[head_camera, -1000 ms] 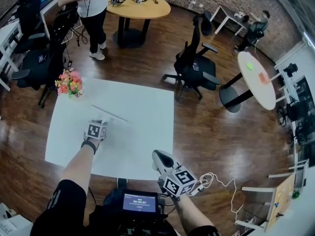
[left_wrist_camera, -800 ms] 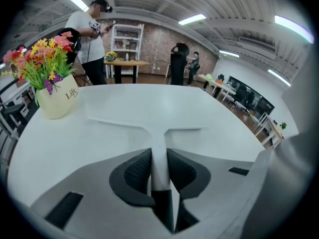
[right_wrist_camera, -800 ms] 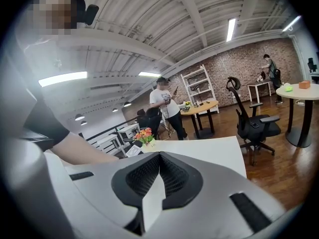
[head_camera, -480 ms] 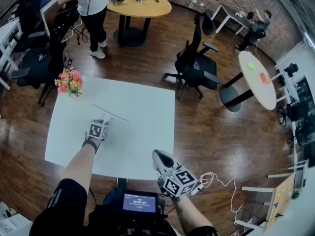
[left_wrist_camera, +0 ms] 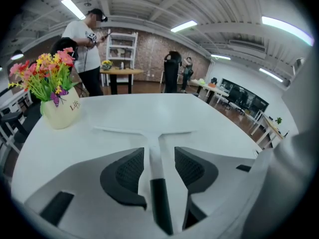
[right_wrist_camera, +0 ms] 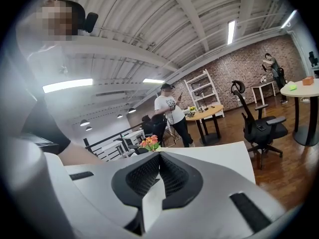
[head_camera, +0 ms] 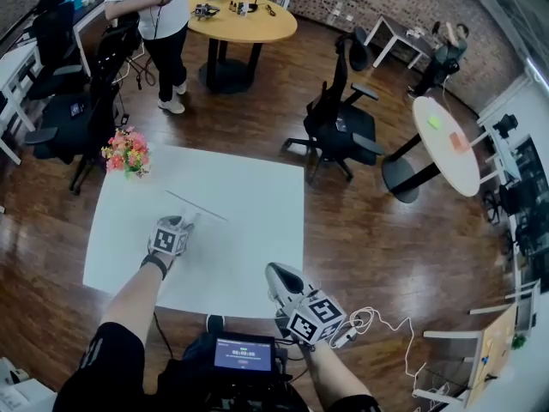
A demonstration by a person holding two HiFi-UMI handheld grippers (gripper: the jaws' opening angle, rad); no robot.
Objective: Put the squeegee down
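The squeegee (left_wrist_camera: 155, 151) lies flat on the white table (left_wrist_camera: 149, 108), its thin blade (head_camera: 197, 206) crosswise and its white and black handle pointing back at me. My left gripper (left_wrist_camera: 159, 153) sits low over the handle and its jaws have just been opening. The handle lies between the dark pads (left_wrist_camera: 127, 171) with gaps at the sides, so nothing is gripped. In the head view the left gripper (head_camera: 184, 223) is at the table's middle left. My right gripper (head_camera: 276, 275) hovers at the near table edge, shut and empty, as the right gripper view (right_wrist_camera: 158, 159) shows.
A vase of flowers (head_camera: 127, 153) stands at the table's far left corner. Black office chairs (head_camera: 339, 118) stand beyond the far right corner. A person (head_camera: 154, 15) stands by a round wooden table (head_camera: 244, 14). A small screen (head_camera: 243, 353) is at my waist.
The squeegee and both grippers keep their places on the table. The head view has tipped slightly, so everything sits a little lower in the picture.
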